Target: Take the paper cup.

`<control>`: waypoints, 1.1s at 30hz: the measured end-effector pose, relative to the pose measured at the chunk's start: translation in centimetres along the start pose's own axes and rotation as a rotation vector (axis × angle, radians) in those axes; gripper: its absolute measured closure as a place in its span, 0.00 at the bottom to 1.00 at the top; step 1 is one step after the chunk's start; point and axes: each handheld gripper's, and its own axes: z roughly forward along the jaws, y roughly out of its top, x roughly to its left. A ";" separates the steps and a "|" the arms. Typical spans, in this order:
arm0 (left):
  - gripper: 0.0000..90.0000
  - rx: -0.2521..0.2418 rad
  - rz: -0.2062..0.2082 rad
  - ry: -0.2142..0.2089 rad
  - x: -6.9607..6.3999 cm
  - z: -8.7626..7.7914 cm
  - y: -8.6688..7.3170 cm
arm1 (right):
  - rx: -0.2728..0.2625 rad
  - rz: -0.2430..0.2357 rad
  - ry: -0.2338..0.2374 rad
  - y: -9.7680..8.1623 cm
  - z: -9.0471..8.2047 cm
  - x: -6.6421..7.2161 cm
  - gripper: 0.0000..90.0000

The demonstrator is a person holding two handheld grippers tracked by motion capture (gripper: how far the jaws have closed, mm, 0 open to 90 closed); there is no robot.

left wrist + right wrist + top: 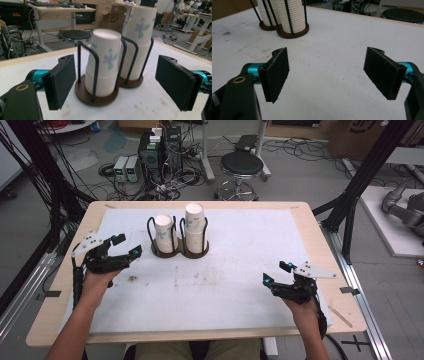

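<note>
Left claw point(127, 246): jaws spread wide, holding nothing, just short of the cup holder point(179, 251). Shorter cup stack point(103, 63): upright in the holder's nearer ring, directly ahead between the jaws, untouched. Taller cup stack point(140, 35): behind it. Right claw point(276, 273): wide, empty, well apart from the holder, over the white surface point(240, 245).

Legible lettering: "SFJ", printed dark on the side of a brown cardboard box point(117, 17) standing on the floor behind the taller cup stack point(141, 27), seen in the left gripper view. Small blue print on the shorter cup stack point(105, 50) is too blurred to read.
</note>
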 end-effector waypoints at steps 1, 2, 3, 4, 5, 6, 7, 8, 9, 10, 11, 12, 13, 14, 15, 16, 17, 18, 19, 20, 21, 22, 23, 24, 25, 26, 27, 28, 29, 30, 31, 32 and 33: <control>0.19 -0.001 0.005 -0.008 0.1 0.4 0.6 | 0.002 0.001 0.000 0.0 0.0 0.0 0.24; 0.19 -0.004 0.006 -0.012 0.2 0.8 1.1 | 0.001 0.001 -0.001 0.0 0.0 0.0 0.24; 0.19 -0.005 0.011 -0.020 0.3 1.3 1.8 | 0.000 0.001 -0.002 0.0 0.0 -0.1 0.24; 0.19 -0.002 0.018 -0.020 0.4 1.6 2.2 | 0.001 0.001 -0.003 0.0 0.0 -0.1 0.24; 0.19 -0.002 0.018 -0.020 0.4 1.6 2.2 | 0.001 0.001 -0.003 0.0 0.0 -0.1 0.24; 0.19 0.000 0.023 -0.029 0.5 2.3 2.8 | 0.001 0.003 -0.004 0.0 0.0 -0.1 0.24; 0.19 0.015 0.028 -0.036 0.6 3.2 3.5 | 0.000 0.004 -0.003 -0.1 0.0 -0.1 0.24; 0.19 0.027 0.035 -0.036 0.7 3.9 3.9 | 0.003 0.005 -0.003 -0.1 0.0 -0.2 0.24; 0.19 0.040 0.040 -0.037 0.8 4.3 4.1 | 0.005 0.005 -0.003 -0.1 0.0 -0.2 0.24; 0.19 0.056 0.044 -0.038 0.9 5.0 4.3 | 0.005 0.005 -0.003 -0.1 0.0 -0.2 0.24; 0.19 0.056 0.044 -0.038 0.9 5.0 4.3 | 0.005 0.003 -0.003 -0.1 0.0 -0.2 0.24; 0.19 0.077 0.044 -0.039 1.1 6.1 4.6 | 0.004 0.003 -0.003 -0.1 0.0 -0.2 0.24; 0.19 0.077 0.044 -0.039 1.1 6.1 4.6 | 0.005 0.003 -0.003 -0.1 -0.1 -0.2 0.24; 0.19 0.103 0.051 -0.043 1.2 7.4 5.0 | 0.003 0.005 -0.001 -0.1 -0.1 -0.2 0.24; 0.19 0.112 0.054 -0.042 1.2 7.8 5.1 | 0.003 0.006 0.000 -0.1 -0.1 -0.2 0.24; 0.19 0.126 0.054 -0.041 1.2 8.3 5.1 | 0.005 0.005 0.000 -0.1 0.0 -0.2 0.24; 0.19 0.142 0.053 -0.039 1.3 8.9 5.1 | 0.006 0.005 0.003 -0.1 0.0 -0.2 0.24; 0.19 0.142 0.053 -0.039 1.3 8.9 5.1 | 0.007 0.005 0.004 -0.1 0.0 -0.2 0.24; 0.19 0.157 0.050 -0.037 1.4 9.4 5.1 | 0.008 0.004 0.005 -0.1 0.0 -0.2 0.24; 0.19 0.179 0.040 -0.031 1.6 10.2 4.8 | 0.009 0.004 0.006 -0.1 0.0 -0.2 0.24; 0.20 0.179 0.040 -0.031 1.6 10.2 4.8 | 0.009 0.003 0.006 -0.1 0.0 -0.2 0.24; 0.20 0.204 0.039 -0.025 1.6 10.8 4.4 | 0.008 0.007 0.008 -0.2 0.0 -0.2 0.24; 0.20 0.204 0.039 -0.025 1.6 10.8 4.4 | 0.006 0.006 0.006 -0.1 -0.1 -0.2 0.24; 0.20 0.223 0.038 -0.025 1.6 11.3 4.1 | 0.005 0.008 0.006 -0.1 -0.1 -0.3 0.24; 0.21 0.228 0.043 -0.024 1.6 11.5 4.0 | 0.005 0.011 0.006 -0.2 -0.1 -0.3 0.24; 0.21 0.233 0.043 -0.025 1.6 11.6 3.9 | 0.003 0.009 0.005 -0.2 -0.1 -0.4 0.24; 0.22 0.233 0.043 -0.025 1.6 11.6 3.9 | 0.001 0.006 0.004 -0.2 -0.1 -0.4 0.24; 0.23 0.248 0.048 -0.026 1.5 11.9 3.7 | 0.003 0.010 0.003 -0.2 -0.2 -0.4 0.24; 0.24 0.248 0.048 -0.026 1.5 11.9 3.7 | 0.003 0.010 0.003 -0.2 -0.2 -0.4 0.24; 0.25 0.266 0.051 -0.025 1.5 12.2 3.5 | 0.004 0.012 0.004 -0.2 -0.2 -0.4 0.24; 0.26 0.266 0.051 -0.025 1.5 12.2 3.5 | 0.004 0.012 0.004 -0.2 -0.2 -0.4 0.24; 0.27 0.283 0.052 -0.022 1.6 12.4 3.3 | 0.004 0.013 0.004 -0.2 -0.2 -0.4 0.24; 0.29 0.285 0.049 -0.023 1.6 12.5 3.3 | 0.004 0.012 0.004 -0.2 -0.2 -0.4 0.24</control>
